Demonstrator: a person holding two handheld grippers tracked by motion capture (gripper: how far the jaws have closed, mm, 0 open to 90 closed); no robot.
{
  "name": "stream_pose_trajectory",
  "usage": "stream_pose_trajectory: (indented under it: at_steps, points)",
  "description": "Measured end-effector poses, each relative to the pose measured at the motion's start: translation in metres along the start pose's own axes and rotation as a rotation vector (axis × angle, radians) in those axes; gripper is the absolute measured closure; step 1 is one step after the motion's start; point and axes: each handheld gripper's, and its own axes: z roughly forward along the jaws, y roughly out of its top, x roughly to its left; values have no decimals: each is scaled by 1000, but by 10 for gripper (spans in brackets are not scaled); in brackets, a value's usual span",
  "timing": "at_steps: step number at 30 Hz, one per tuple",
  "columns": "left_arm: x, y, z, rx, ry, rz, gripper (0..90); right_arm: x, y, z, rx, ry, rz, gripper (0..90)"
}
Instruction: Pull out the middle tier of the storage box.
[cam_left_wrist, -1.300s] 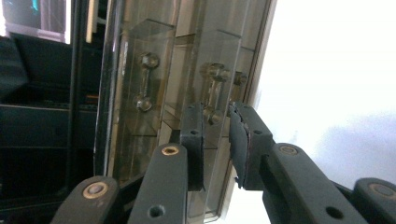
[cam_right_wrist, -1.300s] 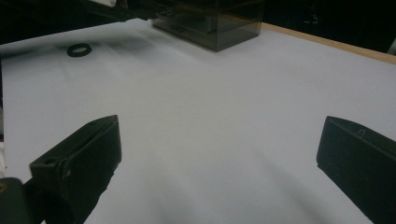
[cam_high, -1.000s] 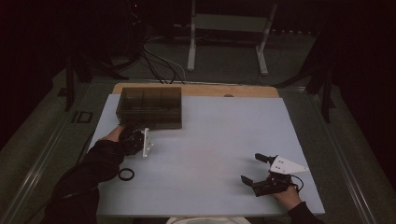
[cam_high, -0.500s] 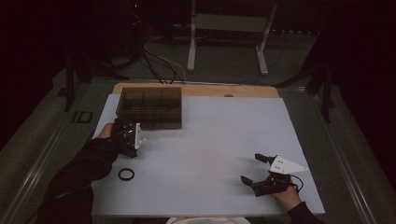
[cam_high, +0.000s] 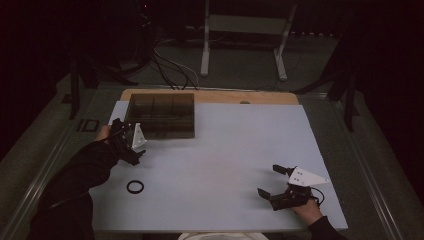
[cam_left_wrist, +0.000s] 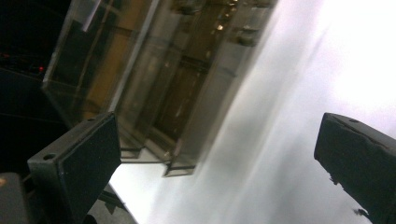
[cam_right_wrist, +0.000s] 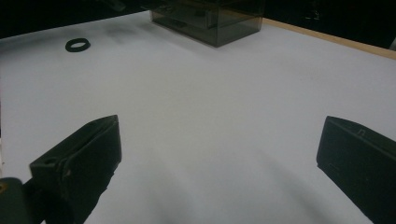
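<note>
A dark see-through box (cam_high: 160, 116) with several compartments stands at the table's far left. My left gripper (cam_high: 125, 140) hovers just off the box's front left corner, open, with nothing between its jaws. In the left gripper view the box (cam_left_wrist: 154, 70) looms close and tilted beyond the open gripper (cam_left_wrist: 219, 140). A small black ring (cam_high: 134, 187) lies flat on the white table near the front left. My right gripper (cam_high: 269, 180) rests at the front right, open and holding nothing. The right gripper view shows its own gripper (cam_right_wrist: 222, 135), the ring (cam_right_wrist: 77, 45) and the box (cam_right_wrist: 210, 18) far off.
The white tabletop (cam_high: 230, 160) has a wooden strip (cam_high: 240, 96) along its far edge. Beyond the table are a stand's metal legs (cam_high: 242, 50) and cables (cam_high: 167, 65) on the dark floor.
My left gripper has moved away from the ring and up toward the box's front left corner, turning as it went. The right gripper and the ring have stayed put.
</note>
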Motion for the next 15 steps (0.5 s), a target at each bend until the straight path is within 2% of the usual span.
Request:
stream_pose_trajectory:
  at_steps: [3,5,7,11,12,15]
  points:
    - [8,-4,-3,-42,-46,-21,20,0,0,0,2,0,1,0]
    - [10,-4,-3,-44,-53,-29,20,0,0,0,2,-1,0,0]
    - [17,-5,-5,-64,-86,-60,20,-1,0,0,1,-2,0,0]
    - [24,-6,-5,-90,-139,-61,20,-1,0,0,0,-2,1,0]
    - [27,-6,-5,-101,-174,-63,24,-1,0,0,0,-2,3,0]
    - [32,-6,-3,-109,-220,-67,29,-1,0,0,3,-1,3,0]
